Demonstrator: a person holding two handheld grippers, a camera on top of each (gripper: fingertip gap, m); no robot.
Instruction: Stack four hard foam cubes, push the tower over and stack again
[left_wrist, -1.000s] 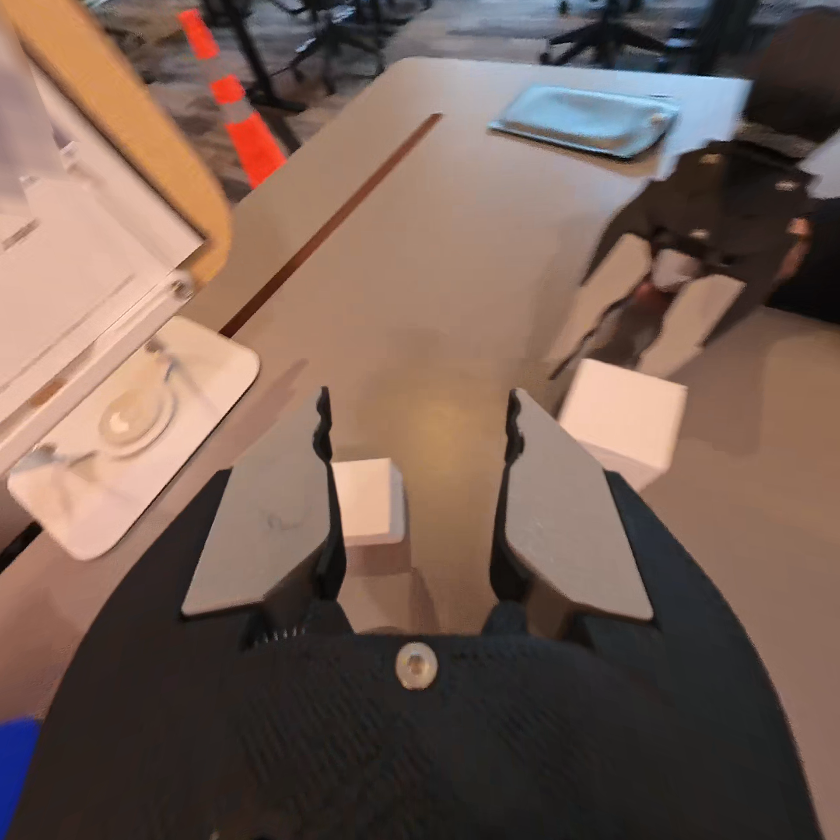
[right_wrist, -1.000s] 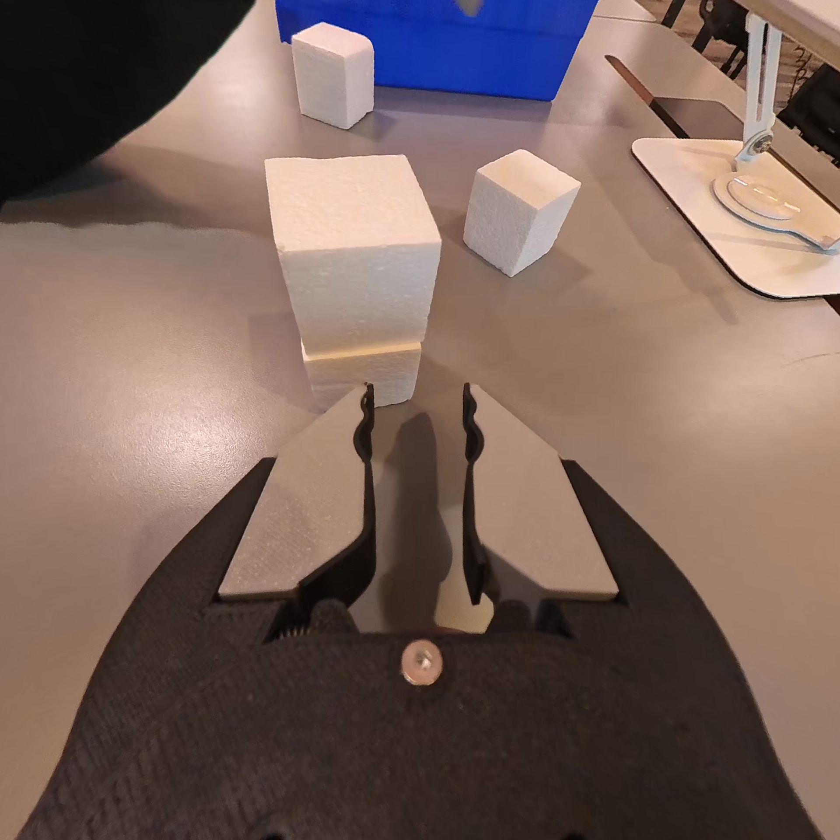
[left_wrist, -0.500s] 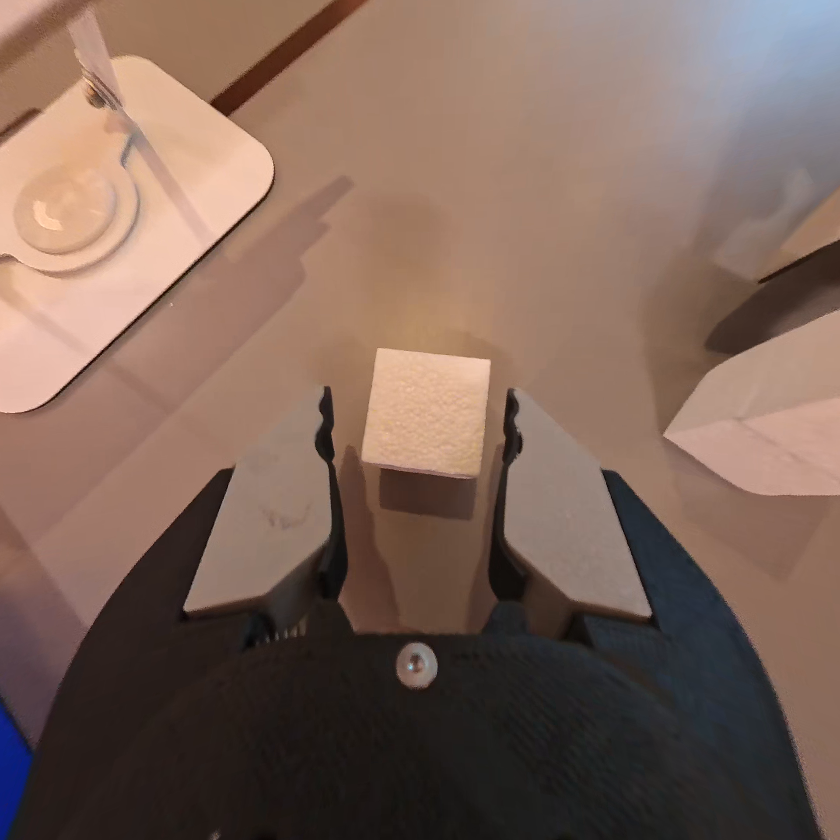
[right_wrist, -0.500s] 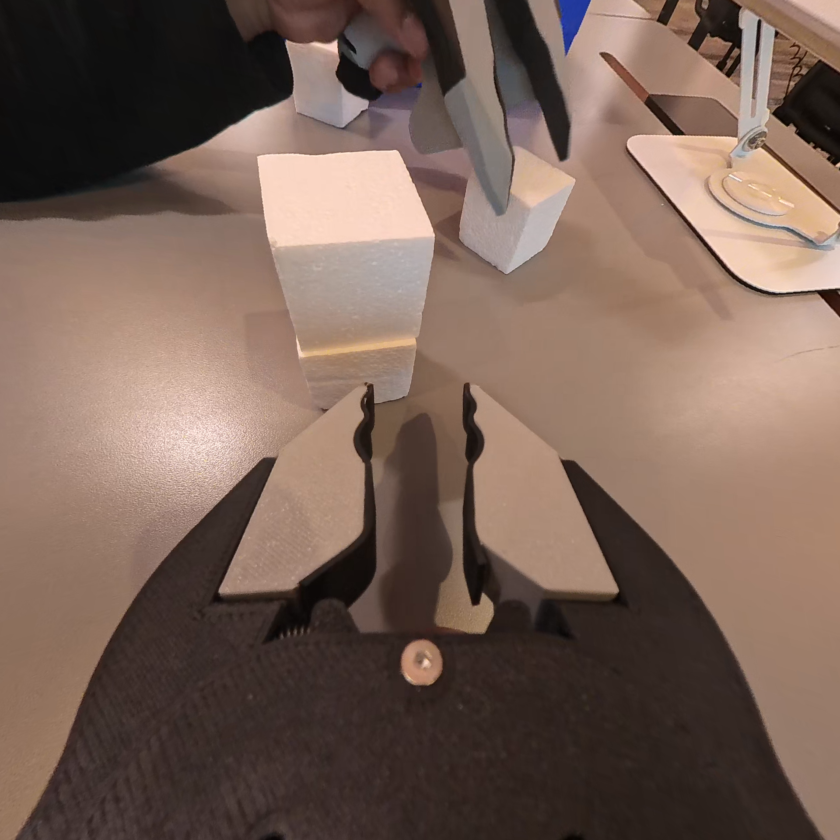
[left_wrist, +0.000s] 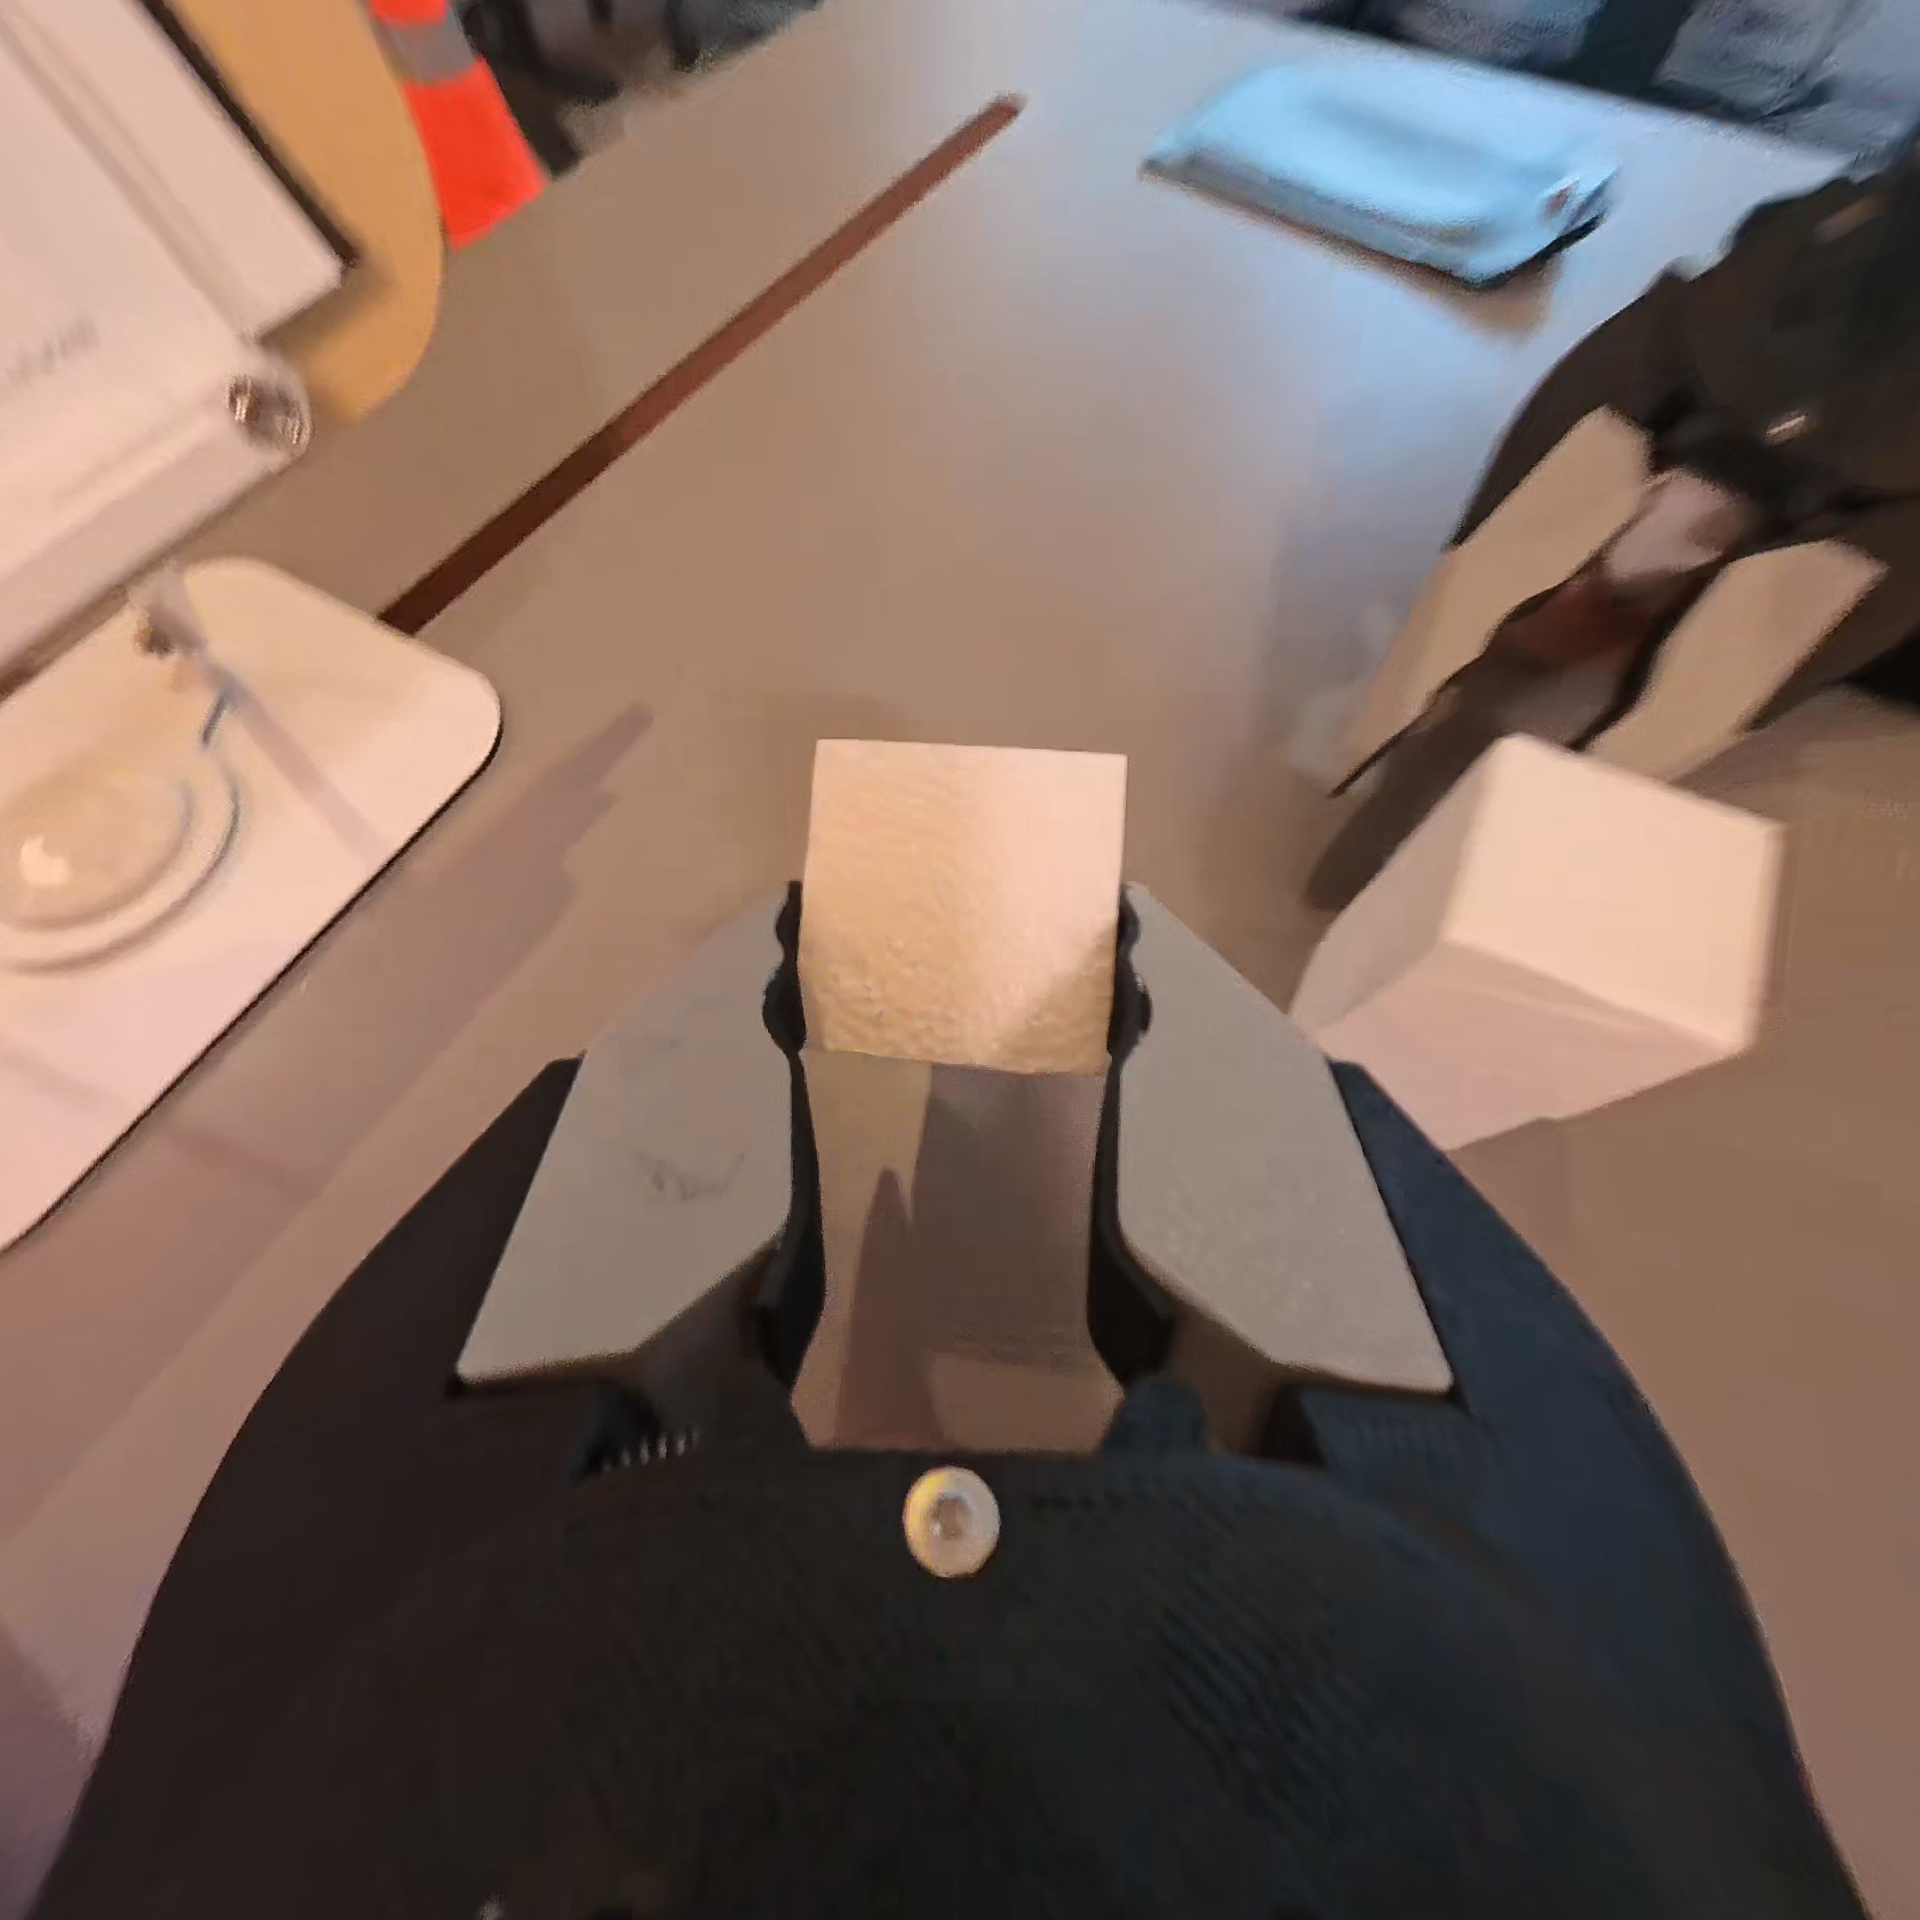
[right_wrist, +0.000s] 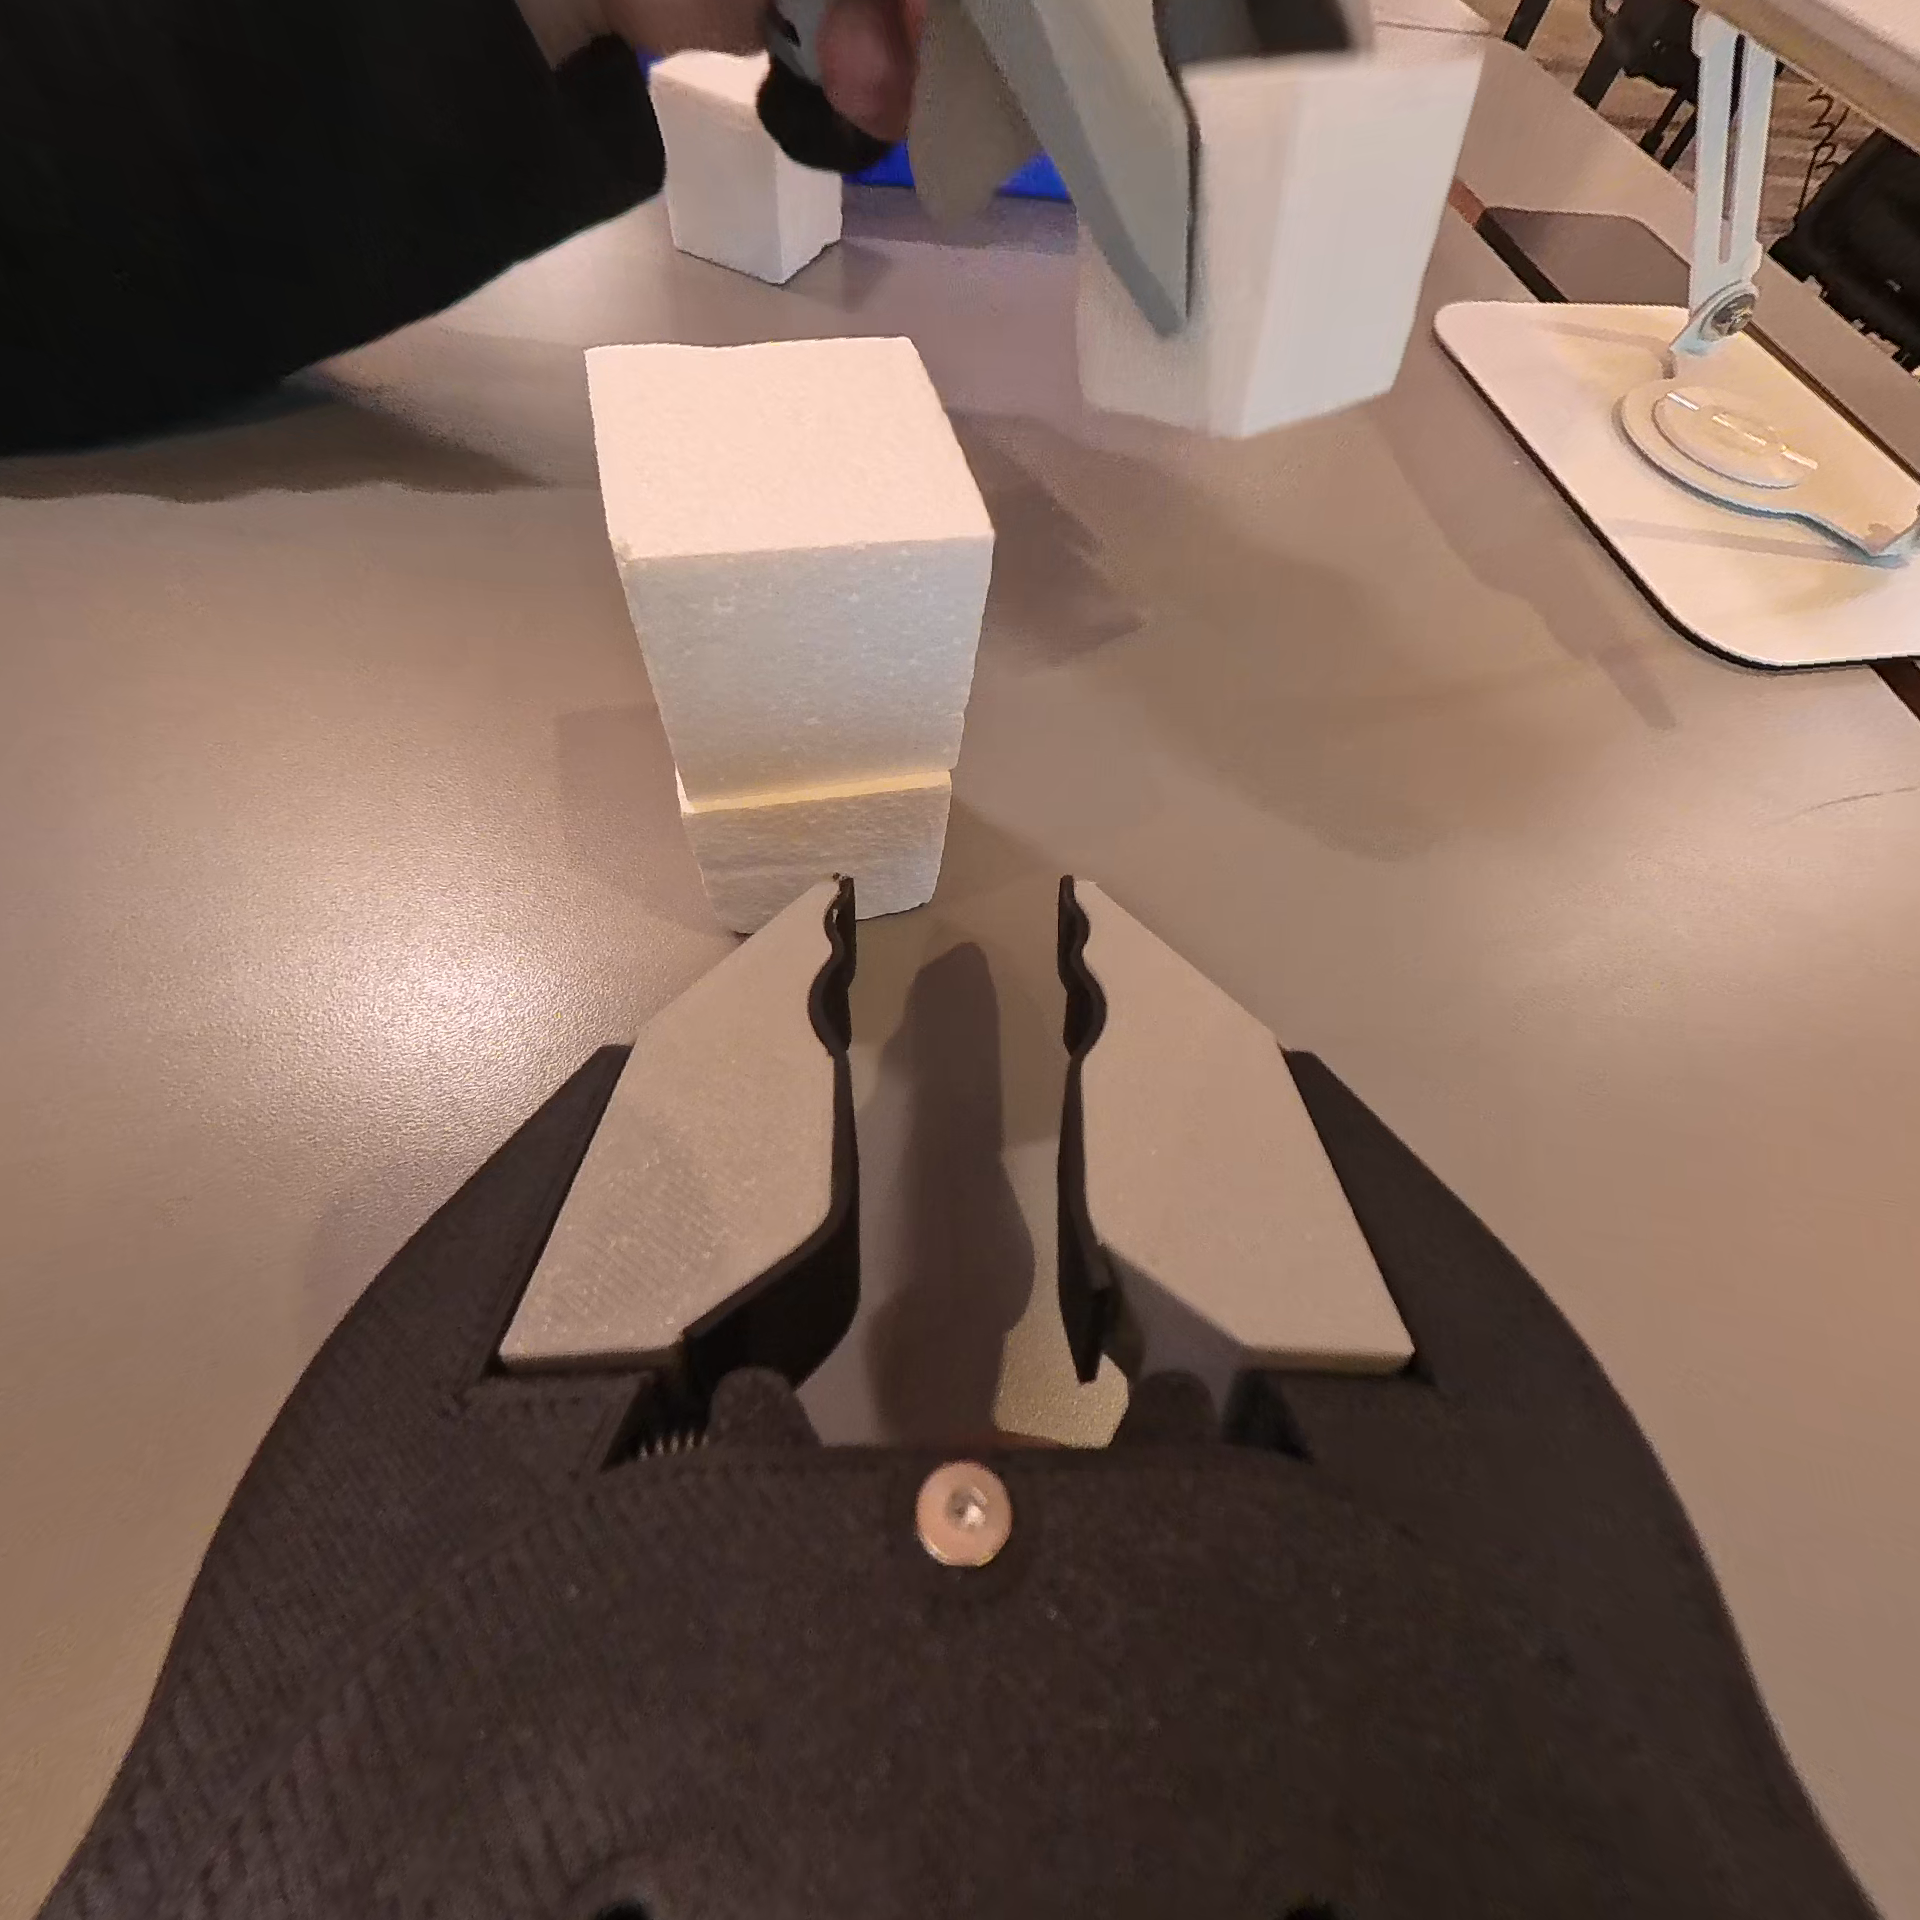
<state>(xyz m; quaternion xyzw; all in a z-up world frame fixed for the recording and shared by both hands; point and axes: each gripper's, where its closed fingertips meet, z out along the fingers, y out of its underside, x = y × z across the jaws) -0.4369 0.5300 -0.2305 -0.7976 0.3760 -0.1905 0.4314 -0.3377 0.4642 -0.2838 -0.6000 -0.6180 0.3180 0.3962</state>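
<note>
My left gripper (left_wrist: 956, 914) is shut on a white foam cube (left_wrist: 966, 831) and holds it above the table. In the right wrist view that cube (right_wrist: 1320, 229) hangs in the air at the upper right. A stack of two foam cubes stands on the grey table, an upper cube (right_wrist: 790, 561) on a lower cube (right_wrist: 821, 842). The stack (left_wrist: 1538, 935) is to the right of my left gripper. My right gripper (right_wrist: 951, 894) is open and empty, just in front of the stack's base. Another cube (right_wrist: 748, 177) stands at the back.
A white stand base (right_wrist: 1683, 468) lies on the table at the right; in the left wrist view it (left_wrist: 208, 831) is at the left. A blue bin (right_wrist: 1029, 177) is behind the cubes. A grey tray (left_wrist: 1371, 177) lies far off. A black sleeve (right_wrist: 260, 187) crosses the upper left. The stack (left_wrist: 1538, 935) is about 7 cm from my left fingertips. The right camera catches it too, in the right wrist view (right_wrist: 824, 358).
My left gripper has shut on the cube that lay between its fingers and has lifted it off the table. My right gripper and the two-cube stack have not moved.
</note>
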